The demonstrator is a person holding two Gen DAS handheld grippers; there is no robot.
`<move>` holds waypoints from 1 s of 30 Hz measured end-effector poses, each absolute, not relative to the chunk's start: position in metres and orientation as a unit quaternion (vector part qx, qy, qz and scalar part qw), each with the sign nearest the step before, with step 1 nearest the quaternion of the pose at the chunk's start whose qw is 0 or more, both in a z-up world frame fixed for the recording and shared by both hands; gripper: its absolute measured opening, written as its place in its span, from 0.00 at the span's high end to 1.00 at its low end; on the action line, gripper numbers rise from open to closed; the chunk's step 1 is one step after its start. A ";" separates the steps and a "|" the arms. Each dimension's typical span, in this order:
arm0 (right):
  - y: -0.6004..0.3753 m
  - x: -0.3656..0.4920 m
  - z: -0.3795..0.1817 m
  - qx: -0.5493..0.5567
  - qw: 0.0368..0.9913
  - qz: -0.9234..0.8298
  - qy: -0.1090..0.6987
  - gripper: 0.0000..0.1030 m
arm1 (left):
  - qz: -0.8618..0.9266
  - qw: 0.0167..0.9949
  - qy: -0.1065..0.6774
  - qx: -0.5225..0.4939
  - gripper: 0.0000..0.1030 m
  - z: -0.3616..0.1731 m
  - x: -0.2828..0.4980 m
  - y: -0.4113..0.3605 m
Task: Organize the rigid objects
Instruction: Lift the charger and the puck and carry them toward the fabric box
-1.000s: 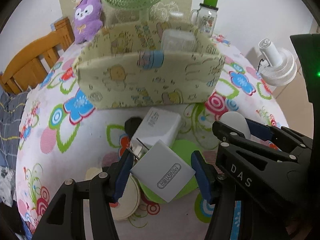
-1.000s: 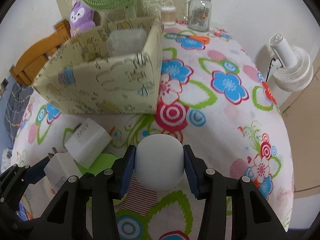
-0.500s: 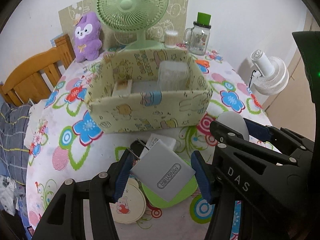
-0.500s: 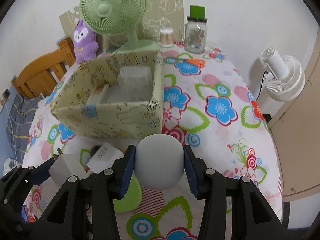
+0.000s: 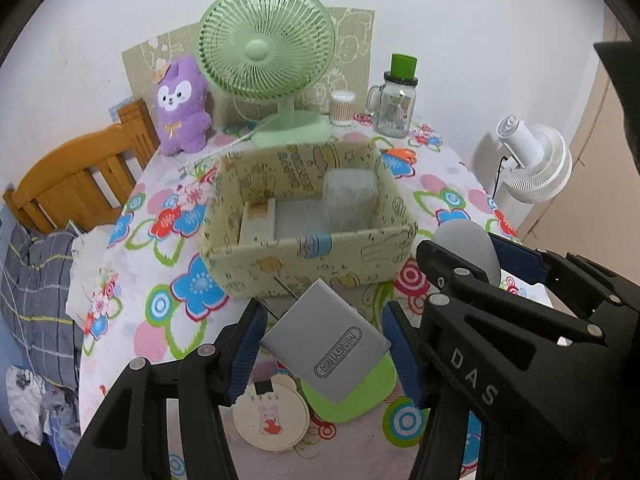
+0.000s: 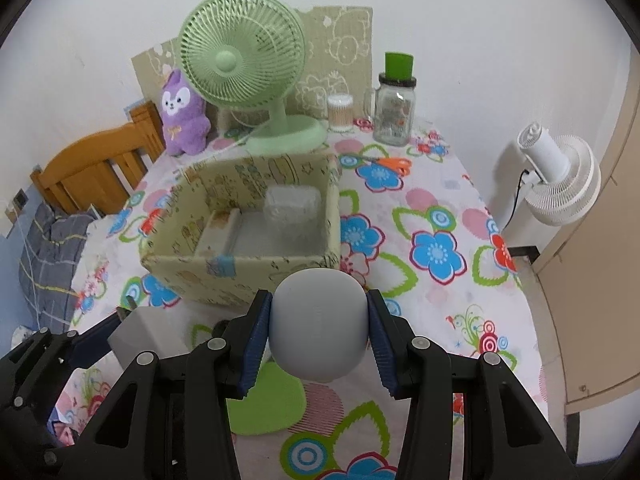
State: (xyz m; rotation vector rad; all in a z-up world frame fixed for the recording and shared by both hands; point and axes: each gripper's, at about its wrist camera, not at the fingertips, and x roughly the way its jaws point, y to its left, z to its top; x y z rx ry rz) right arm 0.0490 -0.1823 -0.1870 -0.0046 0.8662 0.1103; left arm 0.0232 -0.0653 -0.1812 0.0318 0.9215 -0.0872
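My left gripper (image 5: 325,345) is shut on a white plug-in charger (image 5: 326,350), held tilted in the air above a green mat (image 5: 352,394). The charger's metal prongs point toward a yellow cartoon-print box (image 5: 312,258). My right gripper (image 6: 319,338) is shut on a white rounded dome-shaped object (image 6: 320,324), just in front of the box's (image 6: 240,280) near wall. The box holds a clear plastic container (image 5: 350,200) and a small white carton (image 5: 258,220). Each gripper shows in the other's view, the right one (image 5: 466,256) with its dome and the left one with its charger (image 6: 134,332).
On the flowered tablecloth (image 6: 436,256) behind the box stand a green desk fan (image 5: 266,52), a purple plush (image 5: 182,112), a swab pot (image 6: 340,112) and a green-lidded glass jar (image 6: 394,108). Orange scissors (image 6: 394,164) lie nearby. A round rabbit coaster (image 5: 272,418), a wooden chair (image 5: 76,176) and a white floor fan (image 6: 560,184) also show.
Both grippers have risen with their objects still held. The table has dropped away below, and the inside of the box has come into view.
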 end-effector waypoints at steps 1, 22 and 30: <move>-0.181 0.049 -0.184 -0.003 0.907 0.054 0.418 0.52 | -0.041 0.896 0.442 0.016 0.40 -0.178 0.024 -0.065; -0.171 0.068 -0.147 -0.005 0.910 0.046 0.412 0.51 | -0.032 0.908 0.418 0.003 0.40 -0.150 0.051 -0.055; -0.168 0.083 -0.141 -0.009 0.914 0.043 0.404 0.51 | -0.033 0.909 0.416 -0.002 0.40 -0.147 0.068 -0.051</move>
